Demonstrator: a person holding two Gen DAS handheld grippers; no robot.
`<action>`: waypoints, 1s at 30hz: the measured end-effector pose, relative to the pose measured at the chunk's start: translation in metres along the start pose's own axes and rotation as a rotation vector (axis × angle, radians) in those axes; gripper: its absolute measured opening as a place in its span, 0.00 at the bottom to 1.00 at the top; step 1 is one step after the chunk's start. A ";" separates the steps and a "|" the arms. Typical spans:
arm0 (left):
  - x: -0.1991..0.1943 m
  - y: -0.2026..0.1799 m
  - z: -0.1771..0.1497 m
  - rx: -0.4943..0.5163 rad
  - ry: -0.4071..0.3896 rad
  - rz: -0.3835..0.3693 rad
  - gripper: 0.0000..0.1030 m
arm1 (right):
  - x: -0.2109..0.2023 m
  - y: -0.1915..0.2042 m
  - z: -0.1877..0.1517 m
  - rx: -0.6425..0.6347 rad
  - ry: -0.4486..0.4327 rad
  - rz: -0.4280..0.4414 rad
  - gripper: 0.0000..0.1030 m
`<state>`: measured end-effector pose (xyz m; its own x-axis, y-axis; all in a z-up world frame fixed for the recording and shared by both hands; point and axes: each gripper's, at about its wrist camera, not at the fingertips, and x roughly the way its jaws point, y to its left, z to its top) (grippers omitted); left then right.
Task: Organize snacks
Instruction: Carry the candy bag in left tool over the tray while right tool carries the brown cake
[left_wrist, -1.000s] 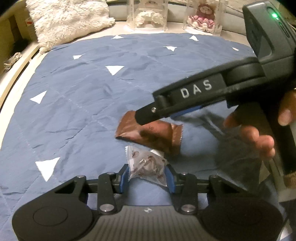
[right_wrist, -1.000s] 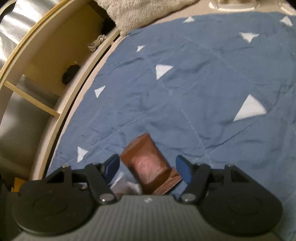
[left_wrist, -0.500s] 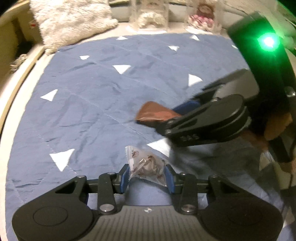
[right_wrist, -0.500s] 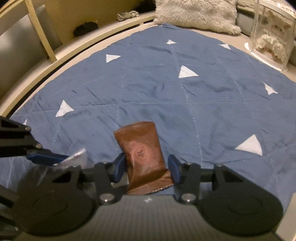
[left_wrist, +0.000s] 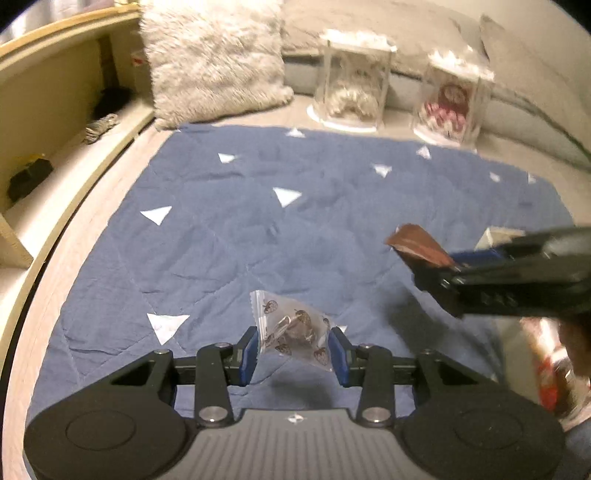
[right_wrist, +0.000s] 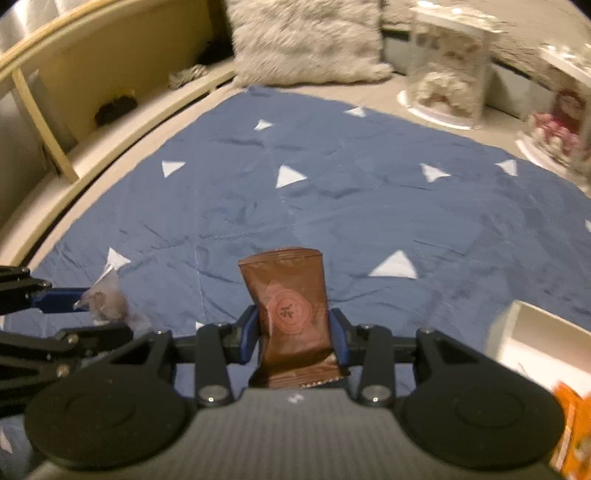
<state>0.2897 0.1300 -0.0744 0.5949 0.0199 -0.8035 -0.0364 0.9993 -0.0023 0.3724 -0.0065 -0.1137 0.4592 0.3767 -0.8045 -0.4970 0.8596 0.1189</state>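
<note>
While both hands are up off the bed:
Left gripper (left_wrist: 294, 350): pinches the clear candy bag (left_wrist: 291, 328) between its jaws.
Right gripper (right_wrist: 294, 334): squeezes the brown snack pack (right_wrist: 291, 310), its top poking past the jaws.
Blue blanket (right_wrist: 351, 206): beyond both.

Two snack packets held above a quilted mat

The clear packet (left_wrist: 293, 328) is held left of the brown packet (right_wrist: 291, 314), both over the mat (left_wrist: 229, 236). Behind the mat a pillow (left_wrist: 214, 59) and two display cases (left_wrist: 352, 92) are set; shelving (left_wrist: 55, 122) stands left, a box (right_wrist: 532, 339) right.
</note>
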 end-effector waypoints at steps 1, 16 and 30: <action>-0.005 -0.002 0.001 -0.012 -0.010 -0.002 0.41 | -0.008 -0.001 -0.001 0.005 -0.008 -0.010 0.45; -0.032 -0.093 0.016 0.027 -0.095 -0.102 0.41 | -0.126 -0.064 -0.057 0.165 -0.126 -0.150 0.45; -0.010 -0.197 0.027 0.099 -0.079 -0.222 0.41 | -0.176 -0.164 -0.116 0.331 -0.152 -0.304 0.45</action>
<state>0.3123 -0.0662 -0.0500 0.6405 -0.2017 -0.7410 0.1785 0.9776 -0.1118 0.2882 -0.2540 -0.0594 0.6621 0.1156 -0.7405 -0.0728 0.9933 0.0900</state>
